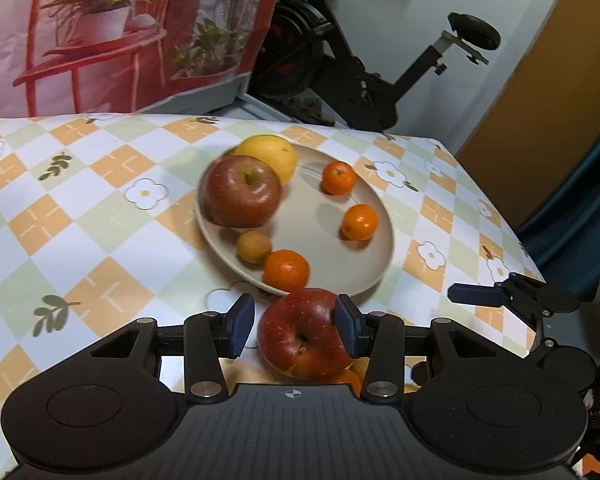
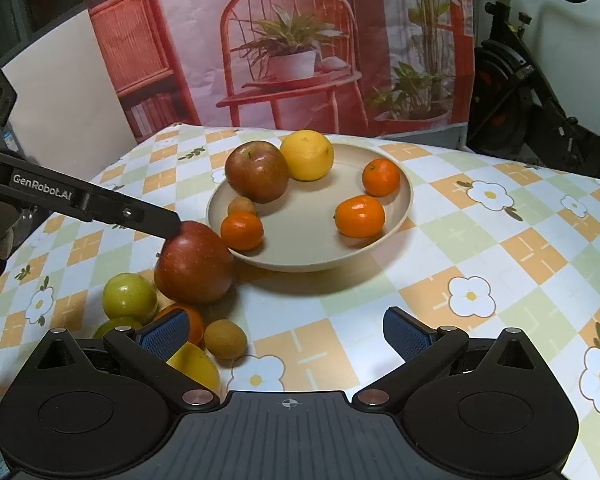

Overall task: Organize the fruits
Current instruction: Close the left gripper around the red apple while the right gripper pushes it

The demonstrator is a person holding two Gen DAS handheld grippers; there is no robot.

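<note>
Left hand-held gripper (image 1: 295, 330) around red apple (image 1: 300, 334)

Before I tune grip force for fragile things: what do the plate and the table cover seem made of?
Plate: likely ceramic or stoneware, matte beige, thick rounded rim, soft sheen; melamine is possible. Table cover: probably vinyl or oilcloth, smooth printed checks and flowers, faint gloss.

The left gripper (image 1: 295, 329) is built of matte black plastic, with two round housings, silver pivot screws and dark blue textured pads (image 1: 240, 326). A ribbed centre plate bears a small crosshair mark at 6 o'clock. The right gripper (image 2: 287, 336) is made alike. White "GenRobot.AI" lettering is printed on the left gripper's arm at 9 o'clock in the right wrist view.
</note>
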